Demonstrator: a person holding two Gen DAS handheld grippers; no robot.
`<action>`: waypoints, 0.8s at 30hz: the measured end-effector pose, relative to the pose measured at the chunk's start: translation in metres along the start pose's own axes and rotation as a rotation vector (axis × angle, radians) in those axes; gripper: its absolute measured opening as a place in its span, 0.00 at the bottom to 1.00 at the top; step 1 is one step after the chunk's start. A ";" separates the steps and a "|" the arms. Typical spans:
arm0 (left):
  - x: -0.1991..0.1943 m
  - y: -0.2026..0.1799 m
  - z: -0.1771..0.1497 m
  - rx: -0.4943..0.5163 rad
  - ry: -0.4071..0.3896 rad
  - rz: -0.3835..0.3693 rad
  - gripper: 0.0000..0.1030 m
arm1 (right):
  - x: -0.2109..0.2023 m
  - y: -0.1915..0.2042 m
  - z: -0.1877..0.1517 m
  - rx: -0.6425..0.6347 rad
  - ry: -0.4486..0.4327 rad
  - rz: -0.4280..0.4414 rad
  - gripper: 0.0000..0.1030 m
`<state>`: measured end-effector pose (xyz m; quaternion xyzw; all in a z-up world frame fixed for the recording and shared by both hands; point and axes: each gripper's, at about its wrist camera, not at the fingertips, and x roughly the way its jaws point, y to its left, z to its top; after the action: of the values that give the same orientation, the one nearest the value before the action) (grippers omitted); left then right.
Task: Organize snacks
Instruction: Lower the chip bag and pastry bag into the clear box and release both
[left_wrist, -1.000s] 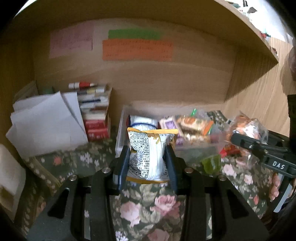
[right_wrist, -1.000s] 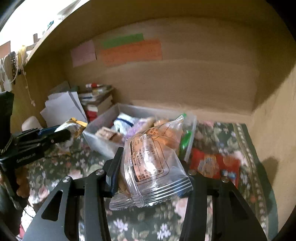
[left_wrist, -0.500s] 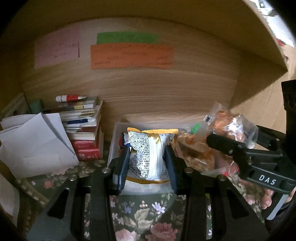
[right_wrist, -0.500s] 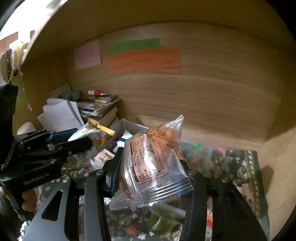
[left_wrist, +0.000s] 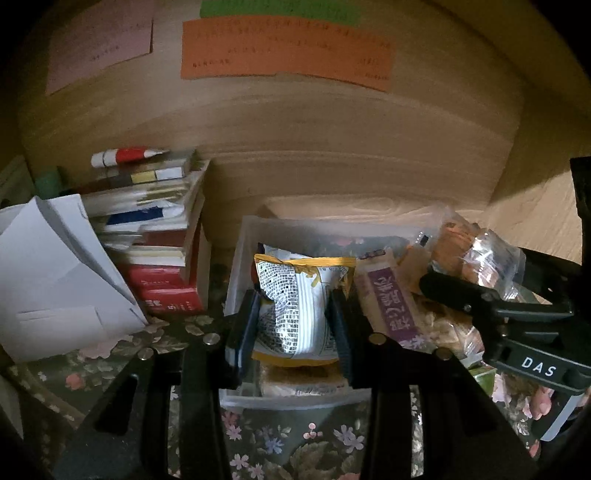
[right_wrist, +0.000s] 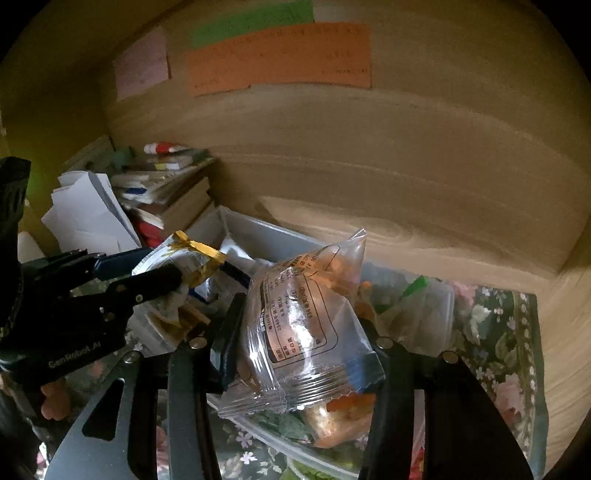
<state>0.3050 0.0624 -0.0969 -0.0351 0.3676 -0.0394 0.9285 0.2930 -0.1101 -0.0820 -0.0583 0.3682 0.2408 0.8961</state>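
Both grippers have carried their packets forward over the clear plastic bin (left_wrist: 236, 266), the left gripper (left_wrist: 293, 321) with jaws clamped on the light, crinkly patterned snack pouch (left_wrist: 295, 295), the right gripper (right_wrist: 299, 332) pinching the slippery clear cracker packet (right_wrist: 303, 325) mid-body.
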 end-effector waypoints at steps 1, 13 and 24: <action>0.001 -0.001 0.000 0.001 0.003 -0.001 0.37 | 0.000 -0.001 0.000 0.002 0.001 0.000 0.44; -0.030 -0.002 -0.001 -0.025 -0.040 -0.021 0.54 | -0.037 -0.008 -0.007 -0.002 -0.066 -0.020 0.59; -0.068 -0.023 -0.018 0.008 -0.091 -0.011 0.70 | -0.093 -0.050 -0.030 0.062 -0.129 -0.115 0.66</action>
<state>0.2419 0.0456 -0.0620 -0.0350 0.3245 -0.0446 0.9442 0.2404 -0.1990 -0.0433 -0.0360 0.3131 0.1807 0.9317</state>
